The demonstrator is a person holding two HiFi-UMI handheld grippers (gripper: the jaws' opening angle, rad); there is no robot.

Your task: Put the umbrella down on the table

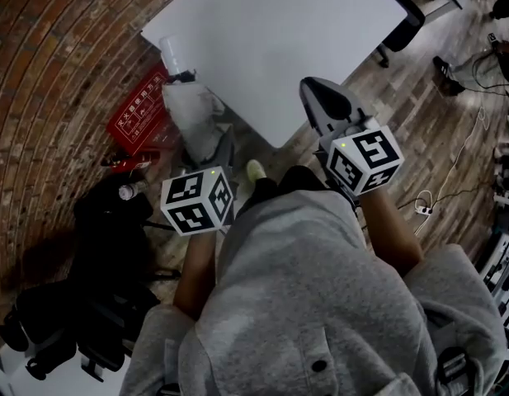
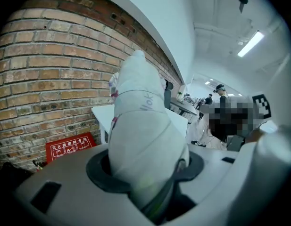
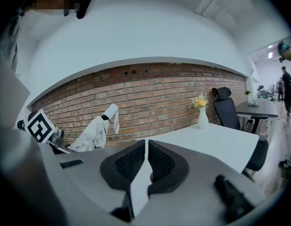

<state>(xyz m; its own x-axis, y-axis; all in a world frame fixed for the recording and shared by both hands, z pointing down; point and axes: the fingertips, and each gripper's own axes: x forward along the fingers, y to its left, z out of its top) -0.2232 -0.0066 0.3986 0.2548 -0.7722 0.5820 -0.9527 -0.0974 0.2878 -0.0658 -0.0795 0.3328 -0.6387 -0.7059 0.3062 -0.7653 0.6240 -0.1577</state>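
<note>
A folded white umbrella (image 2: 140, 126) fills the space between the jaws of my left gripper (image 2: 145, 169), which is shut on it. In the head view the umbrella (image 1: 192, 110) slants up from the left gripper (image 1: 214, 157) toward the near left corner of the white table (image 1: 279, 31), its handle end just off the table's edge. My right gripper (image 1: 324, 99) hovers at the table's near edge. Its dark pads (image 3: 131, 161) meet, with nothing between them. The right gripper view also catches the umbrella (image 3: 93, 133) at the left, in front of the brick wall.
A red sign (image 1: 139, 110) leans at the foot of the brick wall. Black bags (image 1: 97, 279) lie on the floor at the left. A white vase with yellow flowers (image 3: 202, 112) stands on the table's far side. A black office chair (image 3: 225, 107) stands beyond it. Cables (image 1: 427, 205) trail at the right.
</note>
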